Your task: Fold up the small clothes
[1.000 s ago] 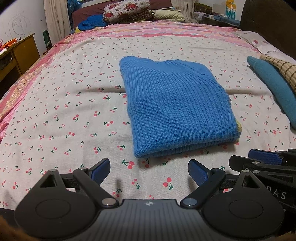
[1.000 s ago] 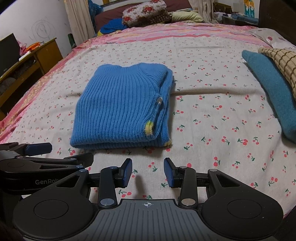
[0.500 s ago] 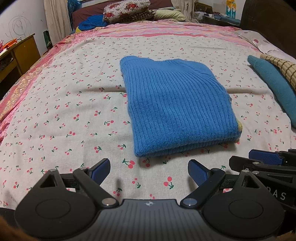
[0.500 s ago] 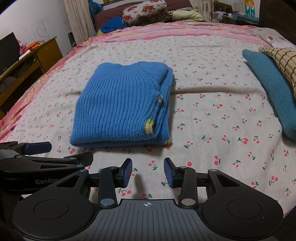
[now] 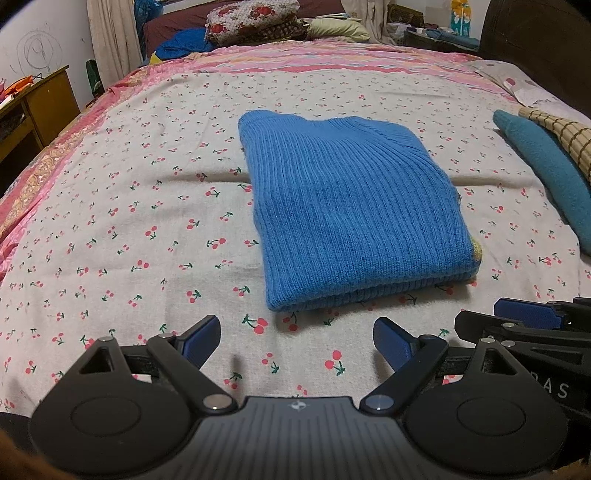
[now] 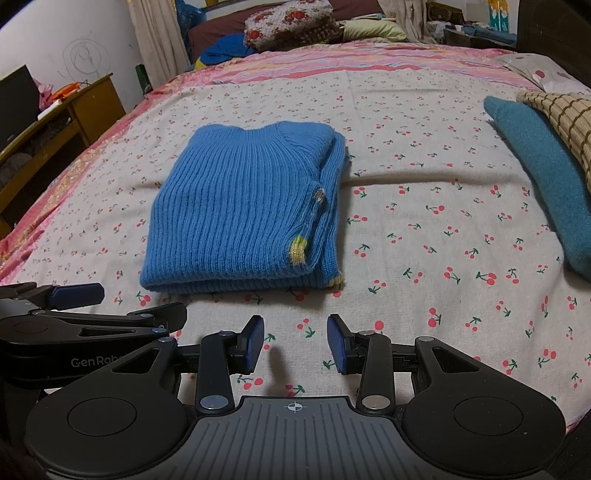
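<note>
A blue ribbed knit sweater [image 5: 354,214] lies folded into a neat rectangle on the cherry-print bedsheet [image 5: 129,229]; in the right wrist view the sweater [image 6: 240,210] shows yellow cuff trim at its near right corner. My left gripper [image 5: 295,341] hovers just short of the sweater's near edge, its jaws wide apart with nothing between them. My right gripper [image 6: 295,343] sits beside it, to the right of the sweater's near edge, its jaws partly apart and empty. Each gripper shows at the edge of the other's view.
A teal cloth [image 6: 539,177] and a checked tan cloth [image 6: 565,114] lie at the bed's right side. Pillows [image 5: 255,18] and bedding pile up at the far end. A wooden desk [image 6: 62,114] stands left of the bed.
</note>
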